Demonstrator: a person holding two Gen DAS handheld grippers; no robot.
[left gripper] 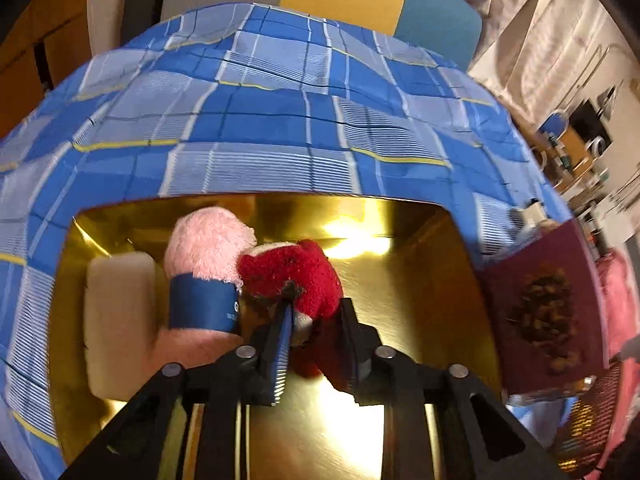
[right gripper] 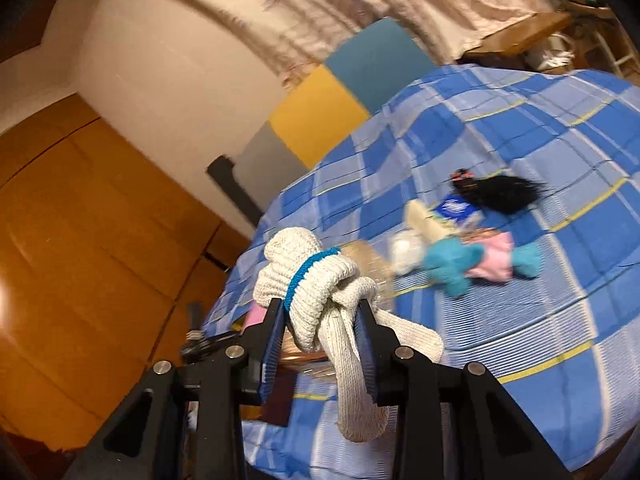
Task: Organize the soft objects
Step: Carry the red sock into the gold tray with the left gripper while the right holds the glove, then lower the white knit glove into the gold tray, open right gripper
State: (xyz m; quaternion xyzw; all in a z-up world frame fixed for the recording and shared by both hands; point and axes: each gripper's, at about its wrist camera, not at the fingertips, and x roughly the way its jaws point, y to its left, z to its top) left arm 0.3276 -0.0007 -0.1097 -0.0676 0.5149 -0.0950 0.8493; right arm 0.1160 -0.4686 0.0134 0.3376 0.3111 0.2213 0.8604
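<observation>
A gold tray (left gripper: 420, 280) lies on the blue plaid bedspread (left gripper: 280, 128). In it are a cream foam block (left gripper: 116, 312), a pink plush roll (left gripper: 208, 248) with a blue paper band, and a red plush toy (left gripper: 292, 272). My left gripper (left gripper: 316, 320) points down into the tray, its fingers slightly apart with the red toy's lower part between them; the toy rests on the tray. My right gripper (right gripper: 322, 320) is shut on a knotted white knit bundle (right gripper: 312, 280) with a blue band, held above the bed's edge.
On the bedspread (right gripper: 520, 320) lie a teal and pink soft item (right gripper: 472, 264), a black furry piece (right gripper: 500, 192), a cream piece (right gripper: 424, 216) and a blue card (right gripper: 454, 206). A maroon booklet (left gripper: 548, 304) stands right of the tray. A wooden wardrobe (right gripper: 80, 240) is at the left.
</observation>
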